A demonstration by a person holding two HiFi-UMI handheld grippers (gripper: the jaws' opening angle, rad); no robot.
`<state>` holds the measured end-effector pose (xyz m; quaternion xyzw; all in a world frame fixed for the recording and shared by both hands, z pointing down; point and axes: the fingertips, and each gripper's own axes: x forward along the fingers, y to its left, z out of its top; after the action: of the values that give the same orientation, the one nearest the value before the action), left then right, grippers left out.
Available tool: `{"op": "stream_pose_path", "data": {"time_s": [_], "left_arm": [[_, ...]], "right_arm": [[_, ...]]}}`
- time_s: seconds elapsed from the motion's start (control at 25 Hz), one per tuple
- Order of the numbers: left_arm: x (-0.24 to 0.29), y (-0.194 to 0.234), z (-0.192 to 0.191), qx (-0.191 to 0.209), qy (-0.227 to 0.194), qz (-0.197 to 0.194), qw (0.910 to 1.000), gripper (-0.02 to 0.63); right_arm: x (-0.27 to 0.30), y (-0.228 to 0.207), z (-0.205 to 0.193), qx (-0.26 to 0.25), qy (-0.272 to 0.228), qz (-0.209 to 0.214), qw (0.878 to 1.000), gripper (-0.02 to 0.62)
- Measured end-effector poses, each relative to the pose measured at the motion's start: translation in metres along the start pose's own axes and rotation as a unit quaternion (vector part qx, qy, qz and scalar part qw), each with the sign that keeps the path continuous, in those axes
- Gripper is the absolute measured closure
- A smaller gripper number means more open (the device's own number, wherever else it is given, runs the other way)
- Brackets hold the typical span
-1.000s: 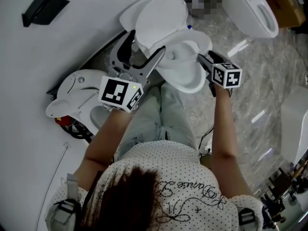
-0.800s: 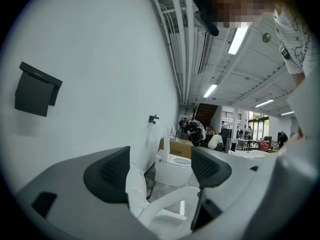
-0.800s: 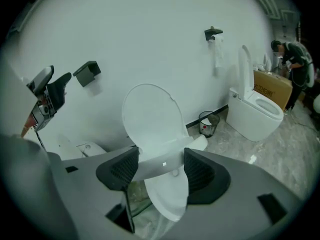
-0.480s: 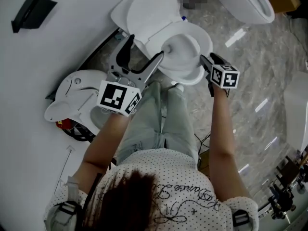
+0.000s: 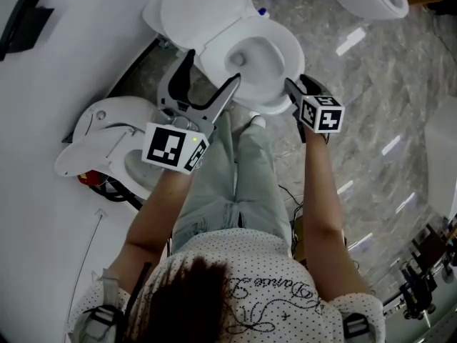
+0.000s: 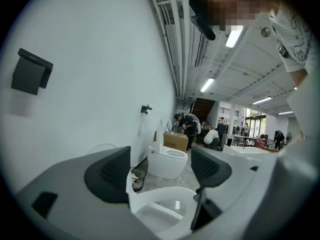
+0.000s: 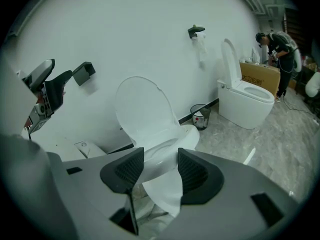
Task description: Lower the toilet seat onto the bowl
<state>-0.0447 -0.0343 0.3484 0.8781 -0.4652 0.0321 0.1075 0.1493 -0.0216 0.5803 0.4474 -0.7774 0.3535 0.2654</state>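
Head view, left gripper (image 5: 213, 66) wide, right gripper (image 5: 291, 86) narrowing, toilet seat (image 5: 284, 45) between, second toilet (image 5: 107, 131) leftward.

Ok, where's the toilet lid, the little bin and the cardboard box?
toilet lid (image 7: 142, 109): right gripper view, middle of its raised white face.
bin (image 7: 200, 117): right gripper view, its side wall, by the white wall.
cardboard box (image 7: 257, 74): right gripper view, its printed front, behind the far toilet.

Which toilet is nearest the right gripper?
The toilet directly before the person: the right gripper, its jaws just closed further, has that front rim showing between them. The other toilet stands farther along the wall.
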Motion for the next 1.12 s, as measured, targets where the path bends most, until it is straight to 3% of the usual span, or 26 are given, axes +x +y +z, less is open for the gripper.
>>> {"op": "stream_pose_path", "data": {"time_s": [0.32, 1.12], "left_arm": [[0.018, -0.020, -0.044, -0.002, 0.026, 0.002, 0.9997, 0.236], [0.052, -0.020, -0.117, -0.012, 0.059, 0.025, 0.9978, 0.236]], "right_arm": [[0.002, -0.013, -0.033, -0.001, 0.008, 0.008, 1.000, 0.371], [0.038, -0.068, -0.141, 0.005, 0.075, -0.001, 0.997, 0.387]]}}
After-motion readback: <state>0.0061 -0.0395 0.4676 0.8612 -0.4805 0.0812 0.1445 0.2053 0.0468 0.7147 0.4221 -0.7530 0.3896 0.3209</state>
